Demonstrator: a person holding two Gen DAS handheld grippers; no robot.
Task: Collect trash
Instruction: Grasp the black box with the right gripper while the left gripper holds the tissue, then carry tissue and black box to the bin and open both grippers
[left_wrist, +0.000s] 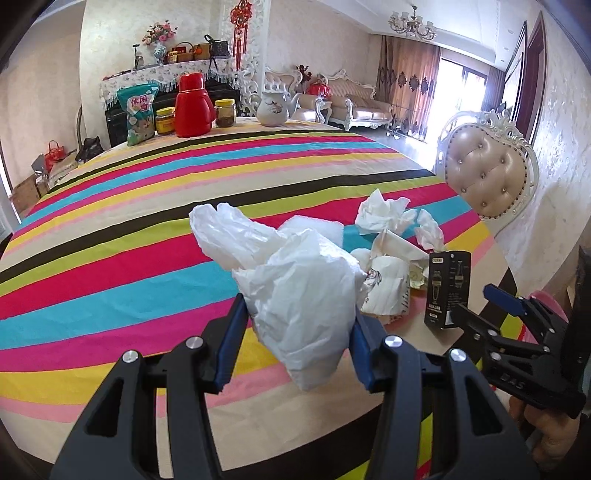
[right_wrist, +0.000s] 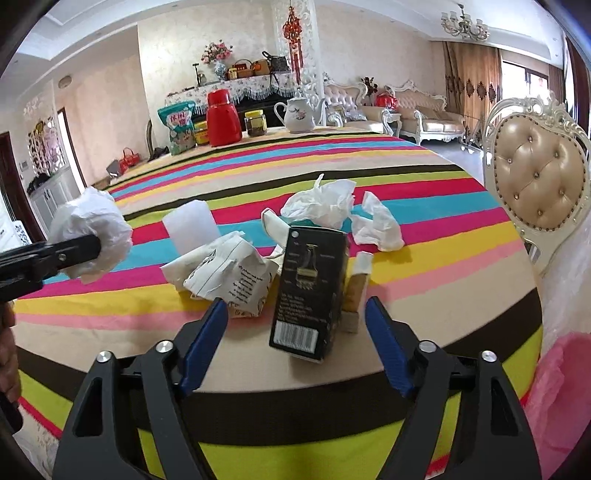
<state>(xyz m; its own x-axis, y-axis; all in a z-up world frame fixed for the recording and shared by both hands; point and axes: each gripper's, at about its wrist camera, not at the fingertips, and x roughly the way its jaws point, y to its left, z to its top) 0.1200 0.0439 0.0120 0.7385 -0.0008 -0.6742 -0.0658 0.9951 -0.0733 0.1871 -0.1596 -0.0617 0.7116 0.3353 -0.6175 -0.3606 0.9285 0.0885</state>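
A crumpled white plastic bag (left_wrist: 295, 295) is clamped between the blue-padded fingers of the left gripper (left_wrist: 295, 332) and is held clear of the round table under its striped multicoloured cloth (left_wrist: 147, 229); from the right wrist view the same bag is seen raised to the left of the upright black printed carton (right_wrist: 310, 288). One piece of trash is thus judged to be picked up, though no bin can be identified with certainty; only a pink plastic edge (right_wrist: 565, 376) is seen beyond the table rim, right of the carton, and what it is cannot be told.

The right gripper (right_wrist: 295, 325) is held with its jaws wide apart, the black carton standing between and just ahead of them, not yet touched. Most of the work is judged to remain. Left of the carton a crumpled white paper packet with black print (right_wrist: 225, 280) is lying, and behind that a white foam block (right_wrist: 190, 225). Behind the carton crumpled white tissues (right_wrist: 321, 203) are heaped, with another crumpled tissue (right_wrist: 376, 225) to their right. Just beside the carton on its right a small tan and white box (right_wrist: 358, 288) is standing. Far behind the carton, a red thermos jug (right_wrist: 221, 118) and white porcelain teapot (right_wrist: 299, 114) are not taken for trash.
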